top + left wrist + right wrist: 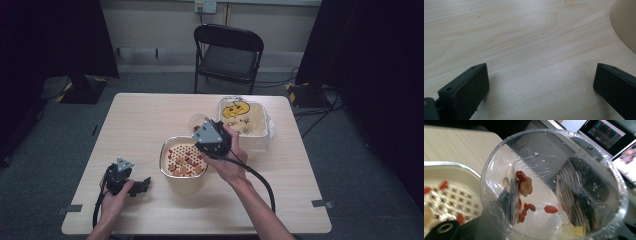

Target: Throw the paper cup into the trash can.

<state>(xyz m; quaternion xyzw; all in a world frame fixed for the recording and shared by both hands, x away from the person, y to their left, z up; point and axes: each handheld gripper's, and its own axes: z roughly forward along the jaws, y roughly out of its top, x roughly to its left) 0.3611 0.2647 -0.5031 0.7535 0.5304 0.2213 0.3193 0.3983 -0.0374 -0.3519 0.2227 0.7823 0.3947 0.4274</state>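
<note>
Gripping a clear plastic cup (554, 187), right gripper (210, 136); left gripper (131, 186) gapes wide.

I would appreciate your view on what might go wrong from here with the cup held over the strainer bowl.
1. A few red berries cling to the wall of the clear plastic cup, so they may stay behind or drop late.
2. The right gripper holds the cup near the strainer bowl's rim; pieces could land on the table.
3. The left gripper rests open, not steadying the bowl.
</note>
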